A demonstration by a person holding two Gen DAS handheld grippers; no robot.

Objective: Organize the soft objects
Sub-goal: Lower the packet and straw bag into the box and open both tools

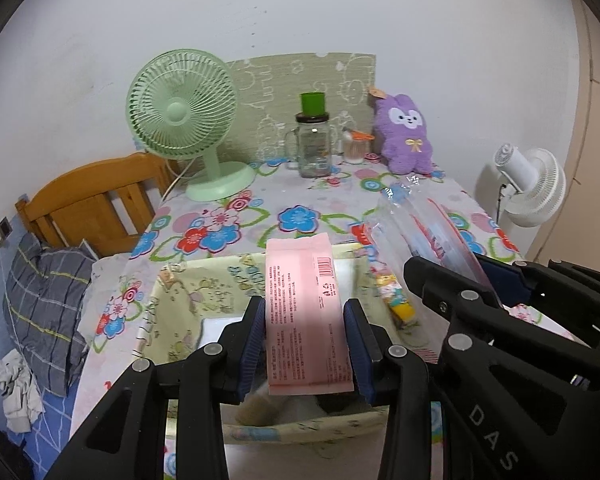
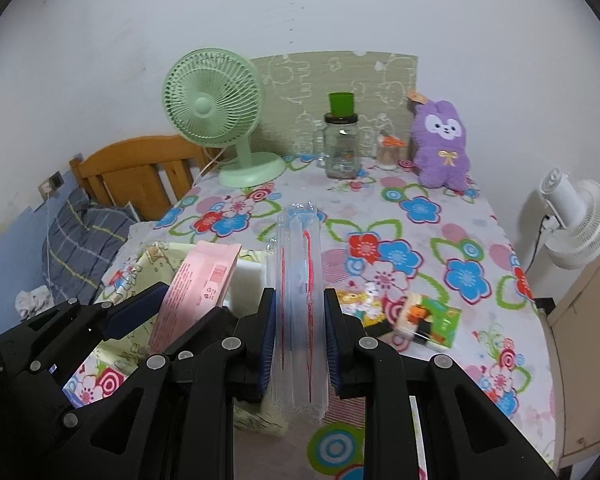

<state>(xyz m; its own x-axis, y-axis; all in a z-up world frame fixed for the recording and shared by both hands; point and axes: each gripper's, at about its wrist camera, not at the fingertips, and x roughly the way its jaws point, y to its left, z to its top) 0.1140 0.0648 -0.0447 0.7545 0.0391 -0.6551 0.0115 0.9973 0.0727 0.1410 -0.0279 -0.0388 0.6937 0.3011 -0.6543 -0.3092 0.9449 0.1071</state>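
Two soft packets held side by side above the front of a table spread with a white cloth printed in red and blue flowers (image 2: 440,240). Left gripper (image 1: 305,338), blue pads pinching the long edges of a flat pink plastic packet printed with text and a barcode (image 1: 302,300), lifted lengthwise over the open pale-yellow fabric storage box with cartoon print (image 1: 180,300); likely so held for lowering straight down into the box. Right gripper (image 2: 300,344), jaws narrowed onto a clear, crinkly plastic pack with thin red lines inside (image 2: 300,280), raised just to the right of that box, probably bound for the same place. Both grips taken across the narrow width, sensible for limp wrapping that would fold if caught by an end. Still loose on the cloth near the right gripper: a small yellow packet with a cartoon figure (image 2: 364,300) and a green-and-orange snack packet (image 2: 432,318), seemingly awaiting their turn. Well apart at the back, against the wall: a purple plush rabbit (image 2: 444,148), a pale-green desk fan (image 2: 216,104), a glass jar topped by a green cup (image 2: 341,144). Tidying seemingly partway along.
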